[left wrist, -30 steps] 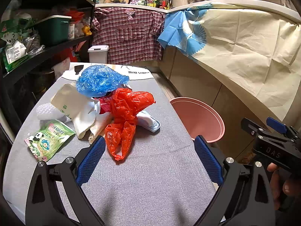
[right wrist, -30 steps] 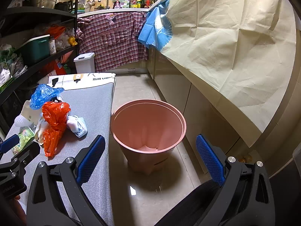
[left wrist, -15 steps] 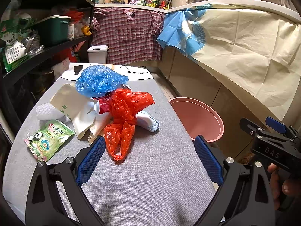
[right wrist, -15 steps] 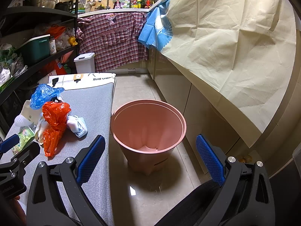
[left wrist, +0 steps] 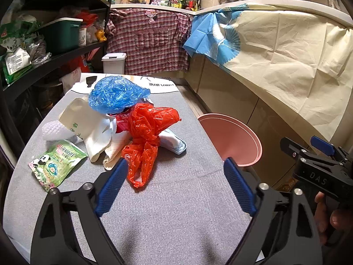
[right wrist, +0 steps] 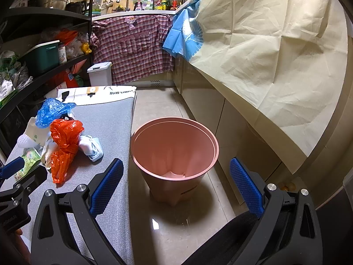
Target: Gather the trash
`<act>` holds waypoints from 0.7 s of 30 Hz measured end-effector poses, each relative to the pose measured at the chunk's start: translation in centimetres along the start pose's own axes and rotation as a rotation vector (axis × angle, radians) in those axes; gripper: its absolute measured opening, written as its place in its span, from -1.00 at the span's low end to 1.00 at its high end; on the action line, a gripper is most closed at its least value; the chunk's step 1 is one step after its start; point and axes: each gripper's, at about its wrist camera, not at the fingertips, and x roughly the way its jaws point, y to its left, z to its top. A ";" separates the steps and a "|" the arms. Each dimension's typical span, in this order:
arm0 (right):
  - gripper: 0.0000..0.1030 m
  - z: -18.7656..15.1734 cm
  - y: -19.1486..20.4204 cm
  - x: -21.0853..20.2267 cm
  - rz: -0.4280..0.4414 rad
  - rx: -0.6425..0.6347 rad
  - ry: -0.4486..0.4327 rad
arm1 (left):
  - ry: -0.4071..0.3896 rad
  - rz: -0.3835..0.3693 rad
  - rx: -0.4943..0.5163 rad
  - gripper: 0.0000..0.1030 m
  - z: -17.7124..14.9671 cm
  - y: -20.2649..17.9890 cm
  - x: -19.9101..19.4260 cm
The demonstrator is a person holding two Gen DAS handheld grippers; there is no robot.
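A heap of trash lies on the grey table [left wrist: 176, 209]: an orange plastic bag [left wrist: 147, 132] at the front, a blue plastic bag [left wrist: 114, 95] on top behind it, white paper bags [left wrist: 92, 128] and a green panda packet [left wrist: 57, 161] to the left, a pale blue wrapper [left wrist: 176, 143] to the right. The left gripper [left wrist: 176, 181] hangs just short of the heap, the orange bag's tip beside its left pad; its jaws have just been closing slightly yet stand wide, nothing between them. The pink bin [right wrist: 174, 150] stands on the floor beside the table edge, and looks empty. The right gripper [right wrist: 176, 183] hovers over it, tilted down, jaws wide apart and holding nothing.
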 end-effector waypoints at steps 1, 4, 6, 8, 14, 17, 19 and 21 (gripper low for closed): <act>0.84 0.0 0.0 0.0 0.000 -0.001 0.000 | -0.001 0.000 0.001 0.58 0.0 0.0 -0.1; 0.79 0.0 0.0 0.0 0.000 0.000 0.000 | 0.000 0.001 -0.002 0.49 -0.1 0.1 -0.2; 0.75 0.0 0.2 0.1 0.000 -0.004 0.003 | -0.003 0.005 -0.008 0.45 -0.1 0.6 -0.4; 0.69 0.1 0.6 0.0 0.001 -0.011 0.001 | -0.007 0.012 -0.018 0.38 0.0 1.0 -0.5; 0.45 0.6 1.5 0.0 0.047 -0.002 -0.019 | -0.017 0.062 -0.061 0.11 -0.1 3.5 -0.8; 0.26 1.0 2.5 0.3 0.104 -0.002 -0.034 | -0.028 0.101 -0.088 -0.04 -0.1 4.8 -1.1; 0.20 1.1 3.7 0.7 0.143 -0.013 -0.029 | -0.038 0.123 -0.108 -0.13 -0.1 5.8 -1.2; 0.17 1.3 4.7 1.1 0.182 -0.019 -0.023 | -0.043 0.158 -0.132 -0.13 -0.1 7.1 -1.3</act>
